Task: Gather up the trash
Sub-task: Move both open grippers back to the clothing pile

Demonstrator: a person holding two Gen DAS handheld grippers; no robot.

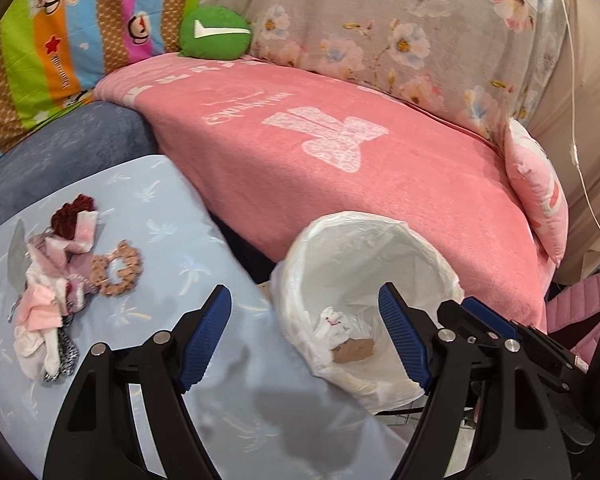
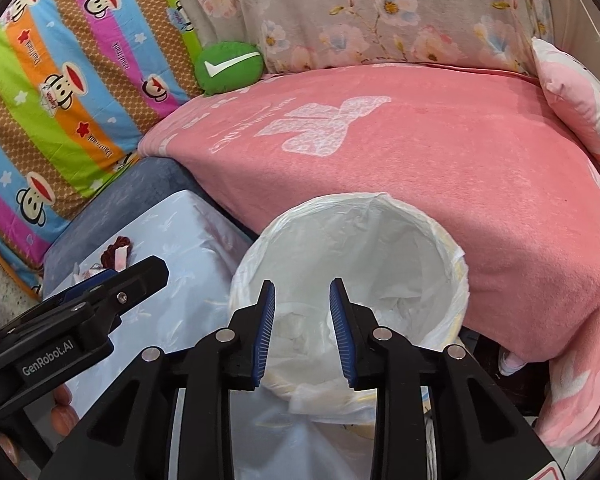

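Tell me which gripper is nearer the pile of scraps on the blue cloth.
Left. The left gripper hangs open just right of the pile of scraps; the right gripper is farther right, over the trash bin.

The left gripper, a black plastic 2-finger tool with blue ribbed pads, tilts downward with its jaws spread wide and nothing between them. The right gripper, of the same black build with blue pads, also tilts downward, its jaws parted by a narrower gap and holding nothing. The 2 sit close side by side, each showing at the edge of the other's wrist view.
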